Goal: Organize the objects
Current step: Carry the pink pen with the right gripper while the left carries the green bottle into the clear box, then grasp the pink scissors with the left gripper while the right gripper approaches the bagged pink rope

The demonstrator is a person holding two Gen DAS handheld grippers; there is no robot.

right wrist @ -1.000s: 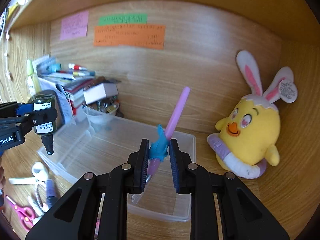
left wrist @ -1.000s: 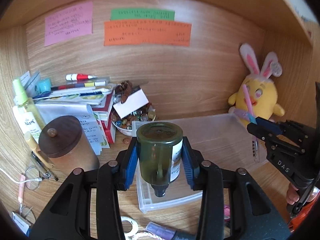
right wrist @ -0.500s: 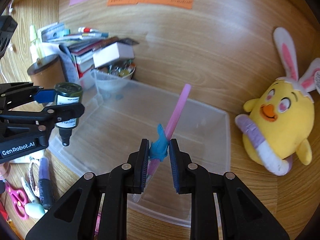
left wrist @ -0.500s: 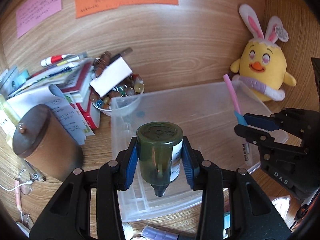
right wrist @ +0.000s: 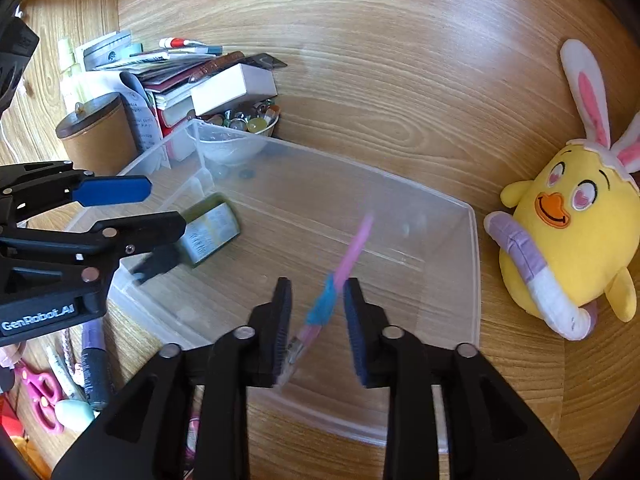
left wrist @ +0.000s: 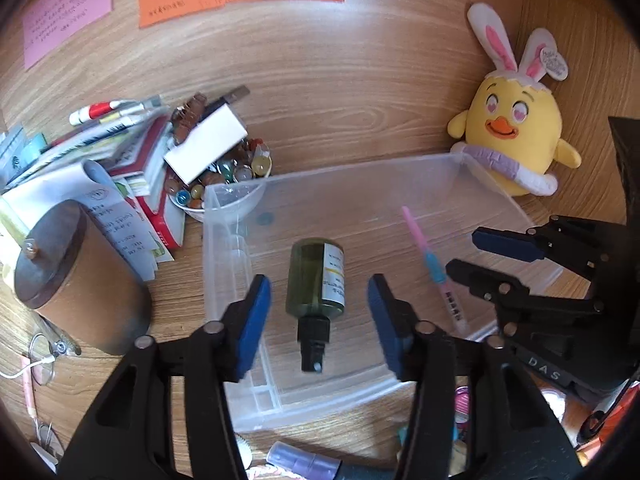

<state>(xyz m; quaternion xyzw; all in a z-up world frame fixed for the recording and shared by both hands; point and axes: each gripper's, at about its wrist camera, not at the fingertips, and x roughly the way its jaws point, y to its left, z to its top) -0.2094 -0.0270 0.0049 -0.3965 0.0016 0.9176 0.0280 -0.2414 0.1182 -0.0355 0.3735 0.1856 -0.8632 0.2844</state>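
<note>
Over the clear plastic bin [left wrist: 472,184], the left gripper [left wrist: 318,320] is opening, its blue pads clear of the dark green bottle [left wrist: 318,280], which lies on its side on the bin floor, cap toward the camera. Beside it, the right gripper [right wrist: 318,320] is opening too, with the pink and blue pen [right wrist: 332,292] loose between its pads, blurred. Just beyond the bin's right wall sits a yellow plush chick [right wrist: 572,240]; a bowl of marbles [left wrist: 224,184] and stacked books [left wrist: 132,152] crowd the left of the wooden surface [left wrist: 360,100].
</note>
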